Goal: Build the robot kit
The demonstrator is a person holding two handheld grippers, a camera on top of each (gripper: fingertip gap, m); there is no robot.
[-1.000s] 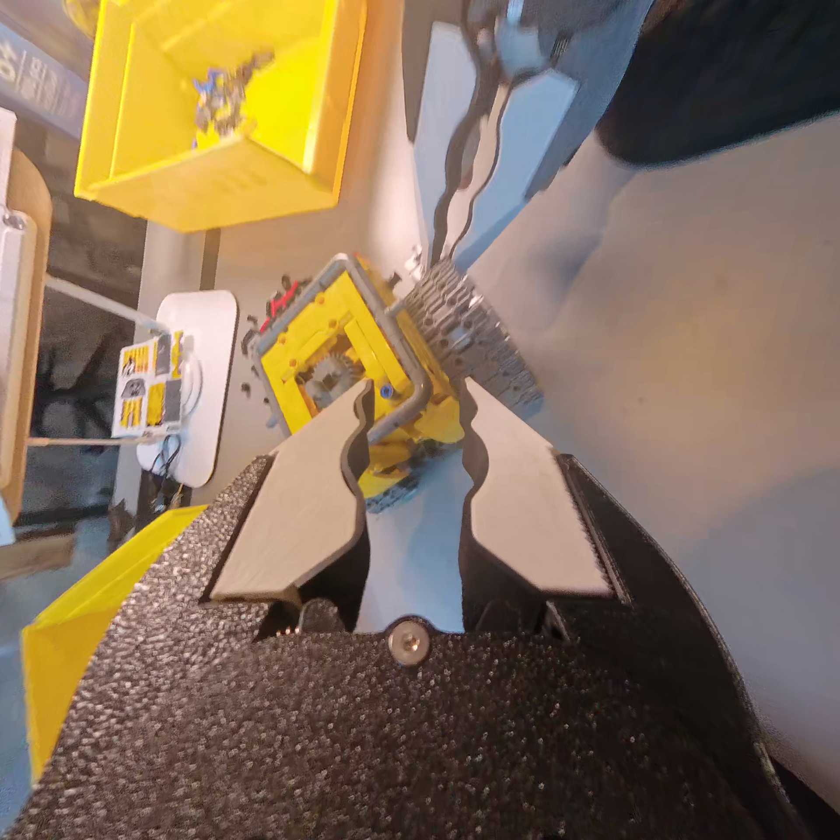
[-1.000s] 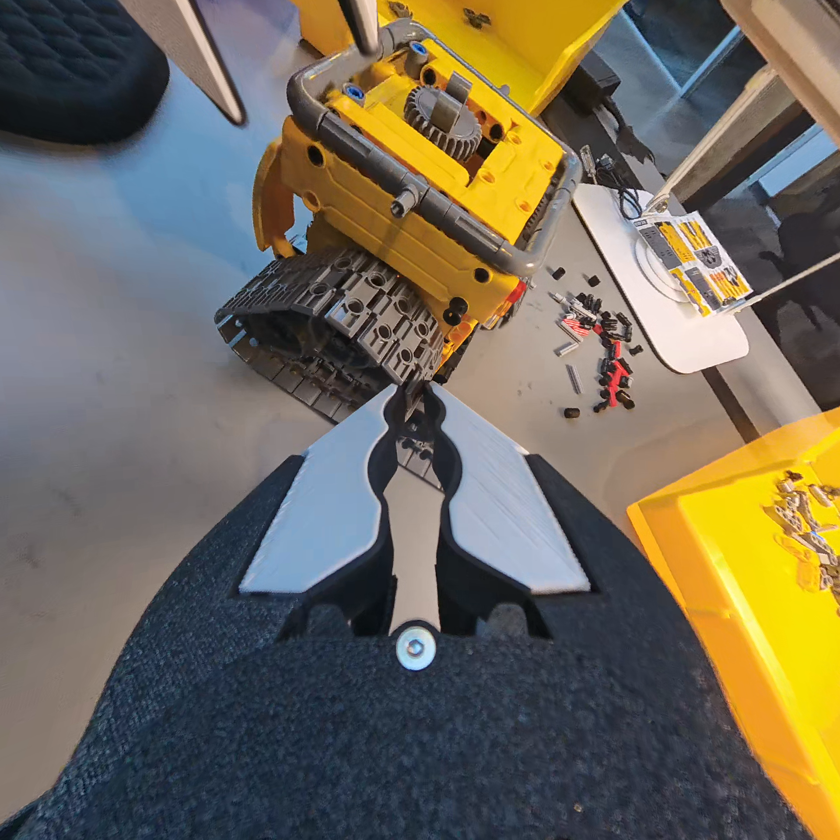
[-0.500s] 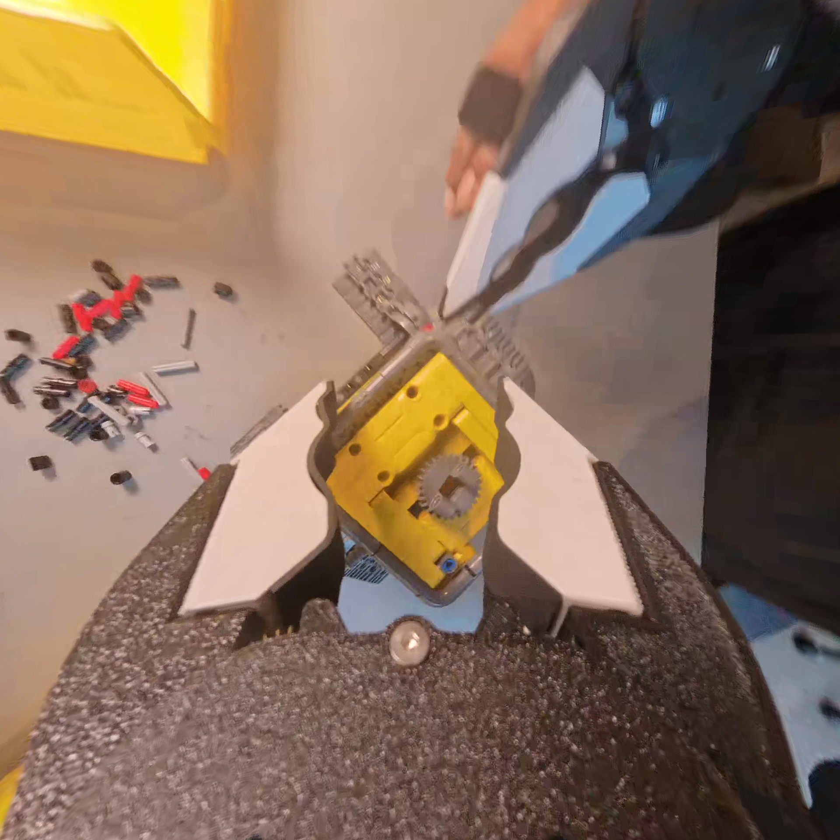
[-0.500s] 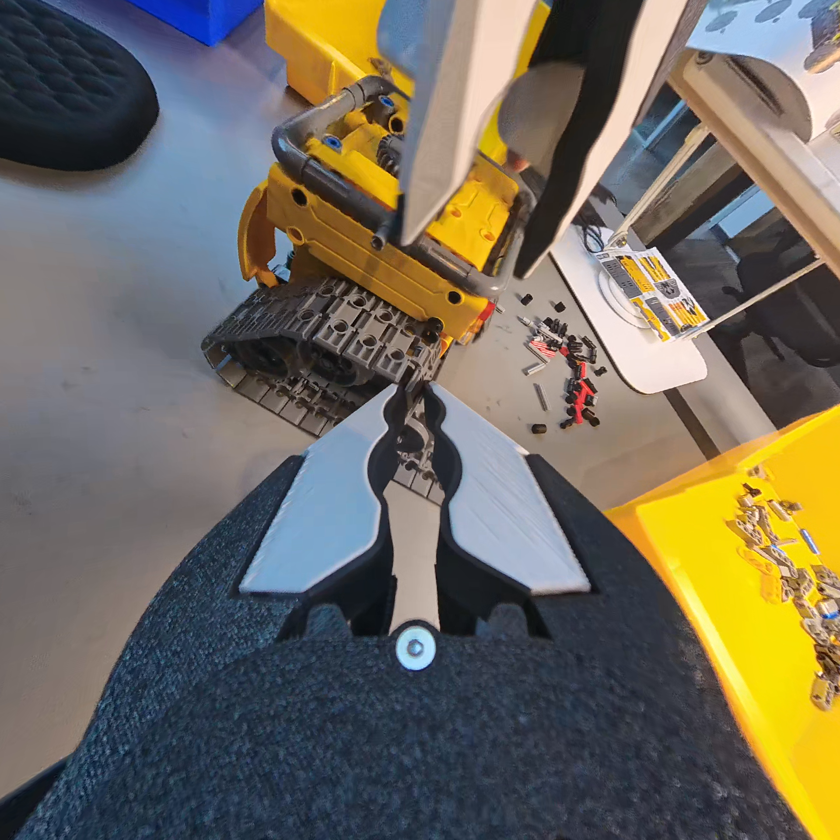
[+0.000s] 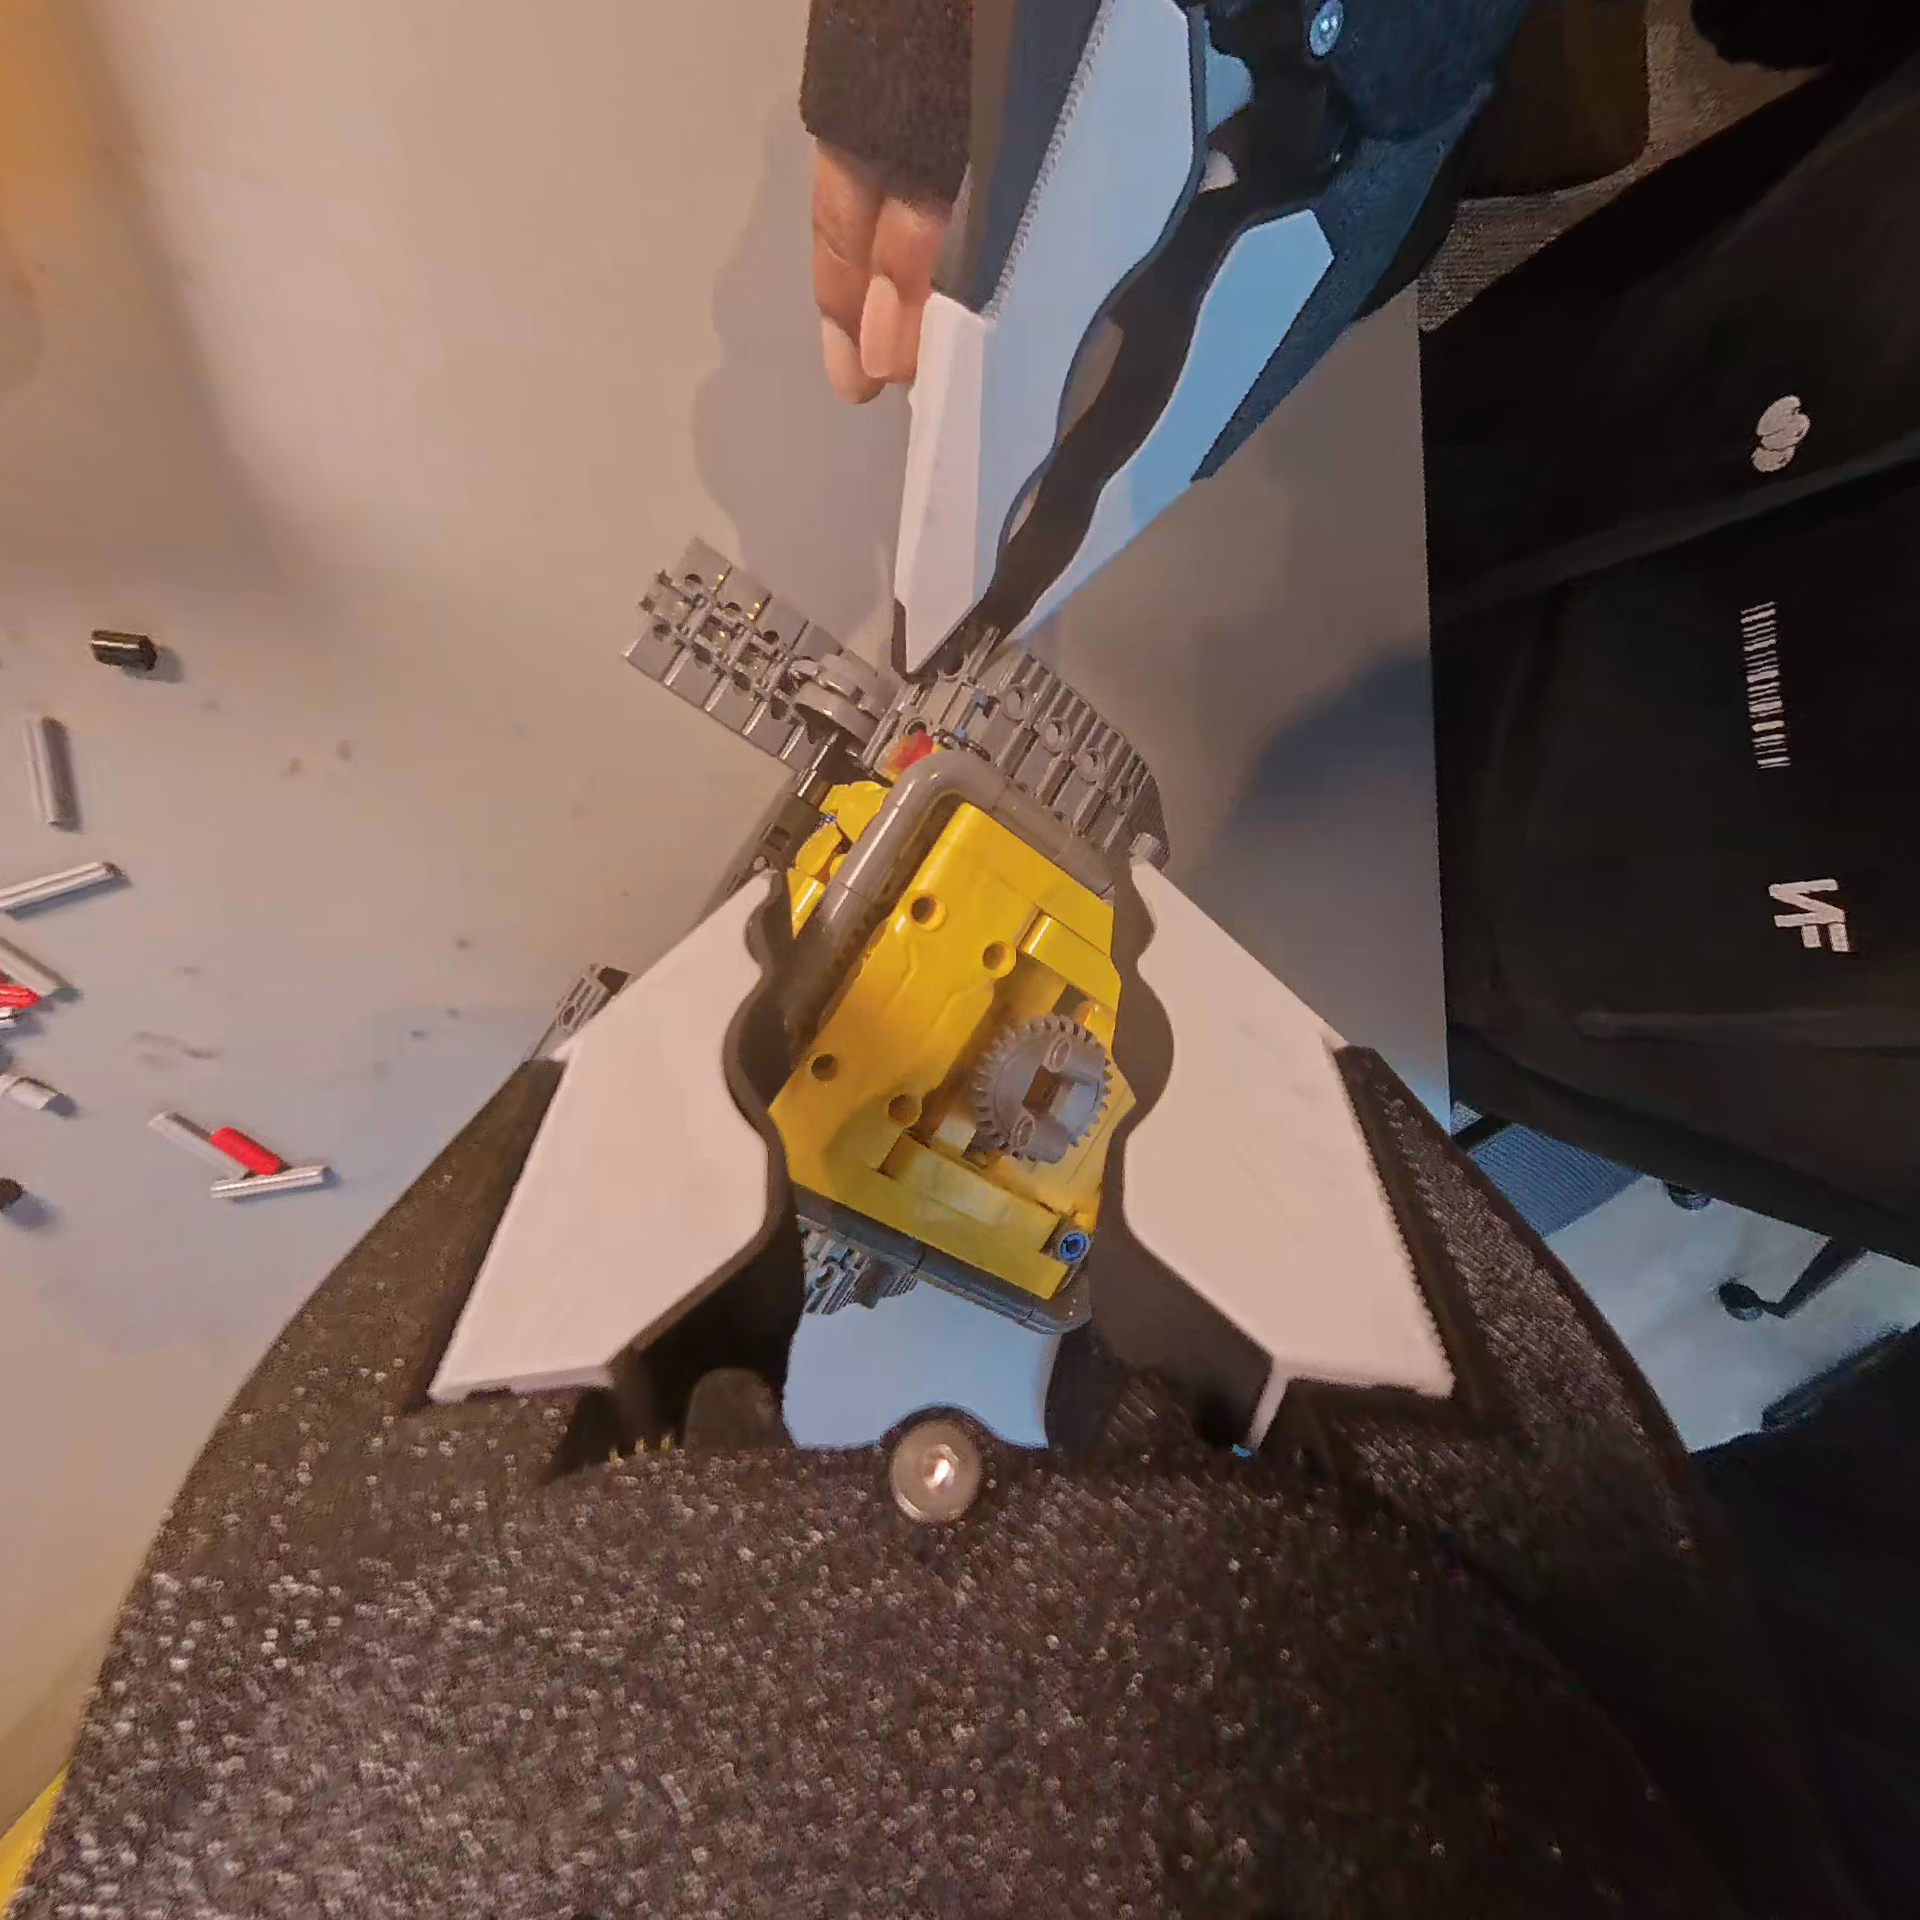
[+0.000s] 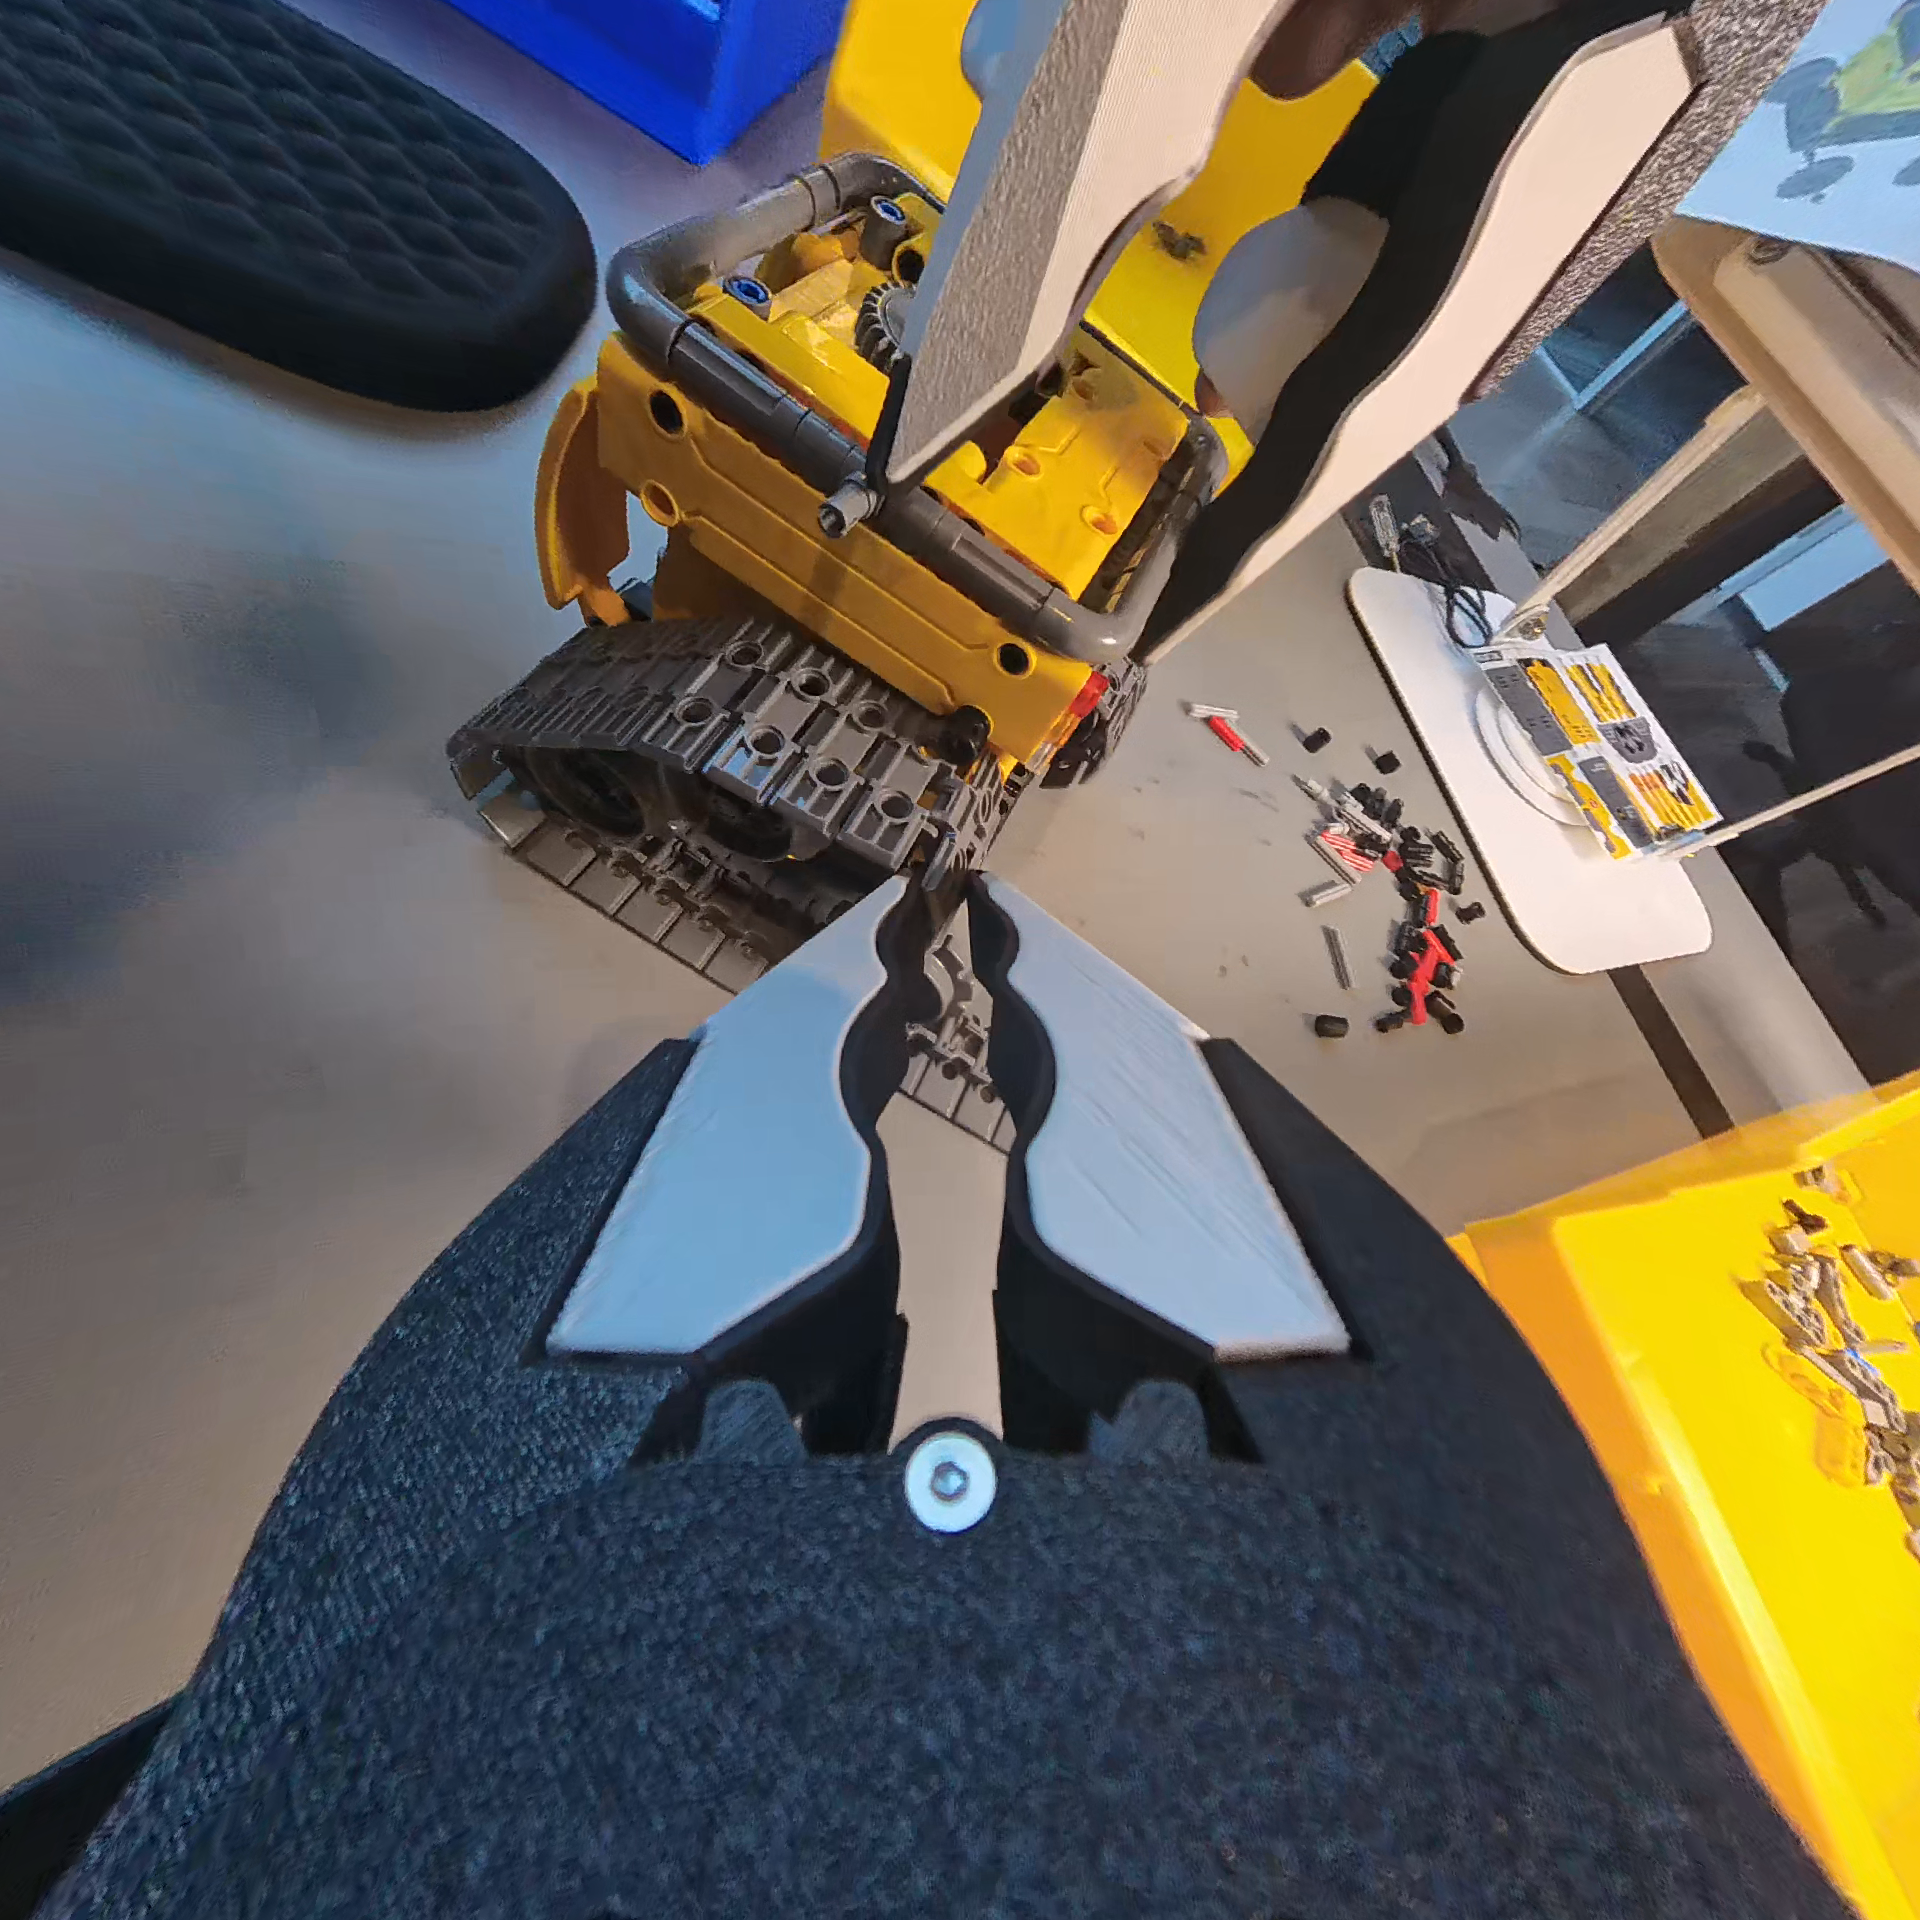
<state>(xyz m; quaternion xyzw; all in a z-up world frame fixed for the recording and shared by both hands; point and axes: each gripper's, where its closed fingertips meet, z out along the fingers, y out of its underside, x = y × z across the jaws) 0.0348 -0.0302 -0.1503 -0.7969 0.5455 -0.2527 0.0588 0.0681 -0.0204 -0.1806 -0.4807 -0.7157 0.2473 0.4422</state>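
A grey table [image 6: 260, 987] carries a yellow tracked model [image 6: 831, 582], loose small pins [image 6: 1403, 904], yellow bins [image 6: 1683, 1455] and a white pad [image 6: 1538, 883].

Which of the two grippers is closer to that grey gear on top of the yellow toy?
The left. The left gripper straddles the yellow body with the grey gear between its fingers. The right gripper is lower, pinching the toy's grey track.

White printed marks, a small emblem and a line of fine lettering stand on the black garment [image 5: 1683, 790] at the table's right edge. A printed sheet [image 6: 1590, 748] with yellow and grey panels lies on the white board [image 6: 1455, 707]; its print is too small to read.
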